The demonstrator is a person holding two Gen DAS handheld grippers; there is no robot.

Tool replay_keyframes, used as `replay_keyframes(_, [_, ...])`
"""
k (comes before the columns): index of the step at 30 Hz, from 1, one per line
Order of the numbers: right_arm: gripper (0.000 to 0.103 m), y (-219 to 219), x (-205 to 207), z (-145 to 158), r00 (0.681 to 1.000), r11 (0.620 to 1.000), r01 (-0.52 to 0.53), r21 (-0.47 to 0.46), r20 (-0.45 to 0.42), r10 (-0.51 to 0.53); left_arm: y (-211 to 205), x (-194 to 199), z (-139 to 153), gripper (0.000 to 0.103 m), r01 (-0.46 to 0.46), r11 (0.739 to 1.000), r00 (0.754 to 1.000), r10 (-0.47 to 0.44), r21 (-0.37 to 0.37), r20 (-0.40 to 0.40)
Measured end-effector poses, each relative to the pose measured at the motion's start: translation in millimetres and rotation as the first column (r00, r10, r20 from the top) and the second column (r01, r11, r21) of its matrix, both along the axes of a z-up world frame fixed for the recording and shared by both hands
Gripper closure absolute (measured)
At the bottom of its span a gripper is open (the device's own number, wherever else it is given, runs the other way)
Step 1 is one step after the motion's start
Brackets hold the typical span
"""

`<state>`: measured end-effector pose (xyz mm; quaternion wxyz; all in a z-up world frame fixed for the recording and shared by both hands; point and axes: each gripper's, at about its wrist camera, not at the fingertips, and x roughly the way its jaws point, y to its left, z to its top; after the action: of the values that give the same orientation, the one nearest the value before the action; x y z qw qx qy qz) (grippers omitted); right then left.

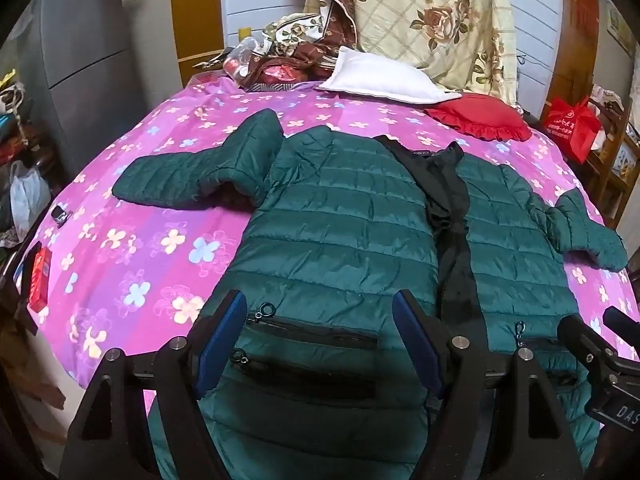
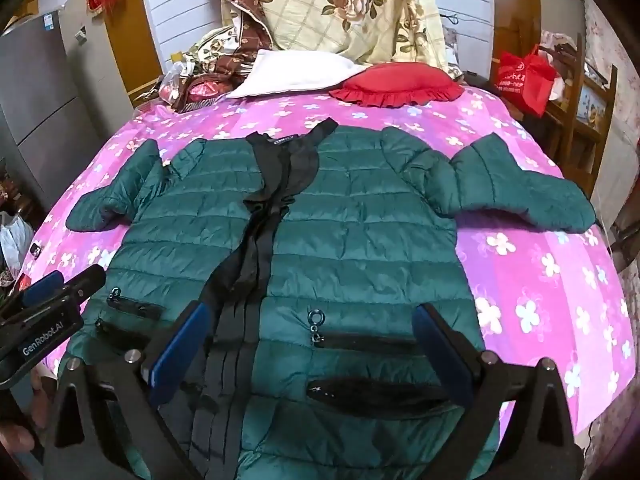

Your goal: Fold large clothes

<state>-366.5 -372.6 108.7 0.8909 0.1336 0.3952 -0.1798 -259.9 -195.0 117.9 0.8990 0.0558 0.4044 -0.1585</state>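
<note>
A dark green quilted jacket (image 1: 340,208) (image 2: 360,232) lies spread front-up on the pink flowered bed sheet (image 1: 160,240) (image 2: 540,280), with both sleeves out to the sides. A black lining strip runs down its middle. My left gripper (image 1: 320,300) hovers open over the lower left panel, above the two zip pockets (image 1: 312,336). My right gripper (image 2: 312,312) stands wide open over the lower right panel and its pockets (image 2: 368,342). Neither holds any cloth. The left gripper (image 2: 74,278) also shows at the left edge of the right wrist view.
At the head of the bed lie a white pillow (image 1: 380,76), a red ruffled cushion (image 1: 480,116) and a heaped floral quilt (image 1: 432,12). A red bag (image 2: 524,76) sits on a wooden chair at the right. A grey fridge (image 1: 88,60) and a red box (image 1: 40,276) are on the left.
</note>
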Motion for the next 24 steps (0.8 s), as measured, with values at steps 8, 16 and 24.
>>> replay_keyframes(8, [0.000, -2.7, -0.9, 1.3, 1.000, 1.000, 0.006, 0.027, 0.002, -0.007, -1.6, 0.0, -1.6, 0.056, 0.011, 1.000, 1.000, -0.011, -0.006, -0.011])
replay_keyframes(16, [0.000, -7.2, -0.4, -1.9, 0.999, 0.999, 0.033, 0.041, 0.000, -0.033, -1.7, 0.0, -1.6, 0.056, 0.011, 1.000, 1.000, -0.011, -0.007, -0.012])
replay_keyframes(24, [0.000, -8.3, 0.3, -4.4, 0.999, 0.999, 0.041, 0.029, 0.009, -0.041, -2.5, -0.8, -2.5, 0.056, 0.014, 1.000, 1.000, -0.014, -0.006, -0.015])
